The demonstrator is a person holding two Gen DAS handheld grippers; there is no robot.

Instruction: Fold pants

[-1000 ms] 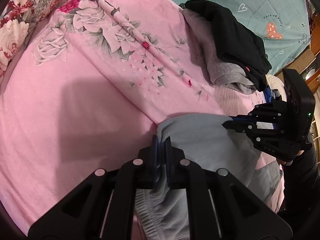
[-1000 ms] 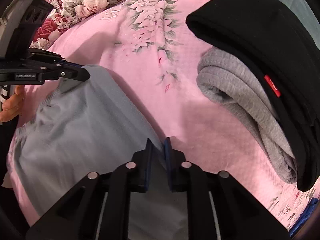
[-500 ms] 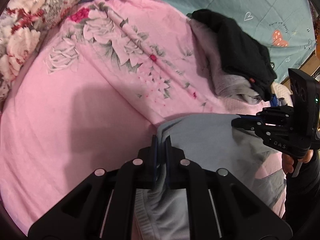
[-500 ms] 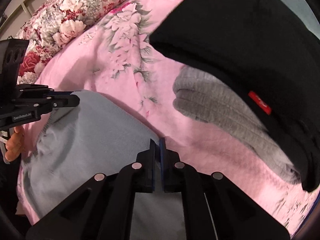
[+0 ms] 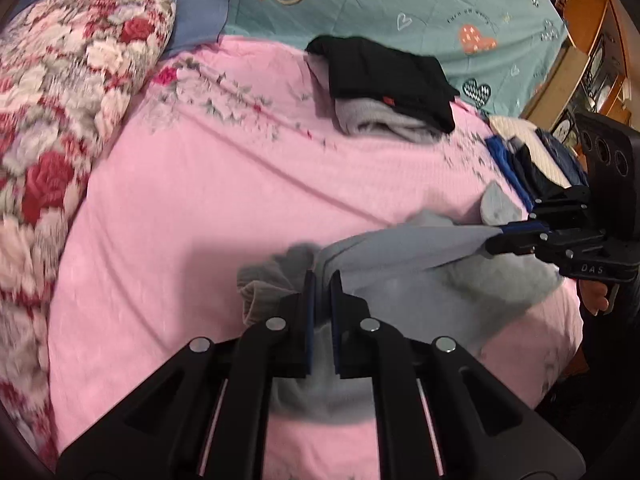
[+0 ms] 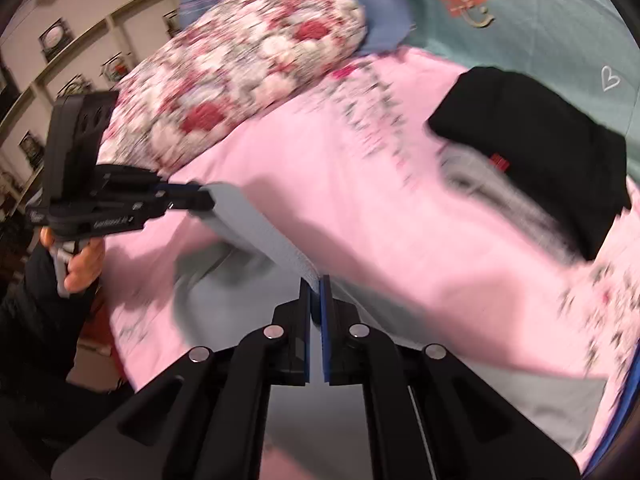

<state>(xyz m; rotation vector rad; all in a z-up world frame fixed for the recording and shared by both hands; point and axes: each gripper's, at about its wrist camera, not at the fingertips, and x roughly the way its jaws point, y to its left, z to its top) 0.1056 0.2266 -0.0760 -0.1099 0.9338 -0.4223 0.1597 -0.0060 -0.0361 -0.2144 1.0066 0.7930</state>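
Note:
Light grey pants (image 5: 416, 272) hang lifted above the pink bedspread (image 5: 208, 208), stretched between both grippers. My left gripper (image 5: 322, 280) is shut on one corner of the pants; bunched fabric droops to its left. My right gripper (image 6: 316, 284) is shut on the other corner; it shows in the left wrist view (image 5: 496, 238) at the right. The pants (image 6: 256, 240) run taut from it to the left gripper (image 6: 200, 200), seen at the left in the right wrist view.
A folded stack, black garment (image 5: 388, 76) on grey (image 5: 380, 120), lies at the back of the bed. A floral pillow (image 5: 52, 120) sits left. More folded clothes (image 5: 532, 164) lie at the right edge, near wooden furniture (image 5: 576, 52).
Both grippers have risen and pulled back, lifting the pants off the bedspread. The fabric now hangs taut between them instead of lying flat.

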